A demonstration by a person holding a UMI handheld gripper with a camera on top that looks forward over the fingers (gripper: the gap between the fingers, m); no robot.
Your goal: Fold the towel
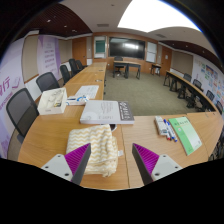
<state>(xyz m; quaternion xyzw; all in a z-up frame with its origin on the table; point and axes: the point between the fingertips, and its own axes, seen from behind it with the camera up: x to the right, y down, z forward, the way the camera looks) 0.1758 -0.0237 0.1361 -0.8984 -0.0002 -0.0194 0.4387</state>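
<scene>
In the gripper view, the gripper hangs above a long wooden table in a big meeting room. Its two fingers are spread wide apart and hold nothing. Each finger has a purple pad on its inner side. The towel is pale yellow and lies bunched up on the table. It is just beside the left finger, and part of it hides behind that finger. It is not in the gap between the fingers, and the right finger is well apart from it. I think the folding has not begun yet, because the towel looks crumpled and nothing grips it. The step in hand seems to be getting to the towel. Next, the gripper would need to go down and over to the left, so that one edge or corner of the towel sits between the fingers. Then the fingers could pinch it. Beyond the towel lie a book and some papers. To the right is a green folder. Chairs stand along the table.
</scene>
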